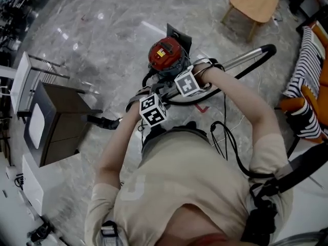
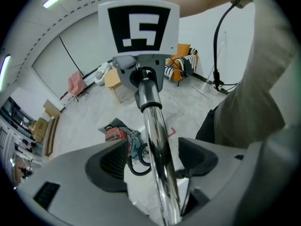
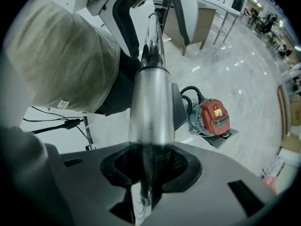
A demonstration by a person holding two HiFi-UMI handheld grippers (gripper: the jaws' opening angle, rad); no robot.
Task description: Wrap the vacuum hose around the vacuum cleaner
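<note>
Overhead, metal wand (image 1: 241,60) slants up-right, right gripper (image 3: 146,173) fingers clamped on it, left gripper (image 2: 153,166) fingers apart.

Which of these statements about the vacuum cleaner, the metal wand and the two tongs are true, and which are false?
1. The vacuum cleaner has a red top. True.
2. The right tongs are shut on the metal wand. True.
3. The left tongs squeeze the wand too. False: they stand wide apart, and the wand only passes between them.
4. The vacuum cleaner stands on a table. False: it stands on the floor.
5. A wooden stool stands beyond the vacuum cleaner. True.
</note>
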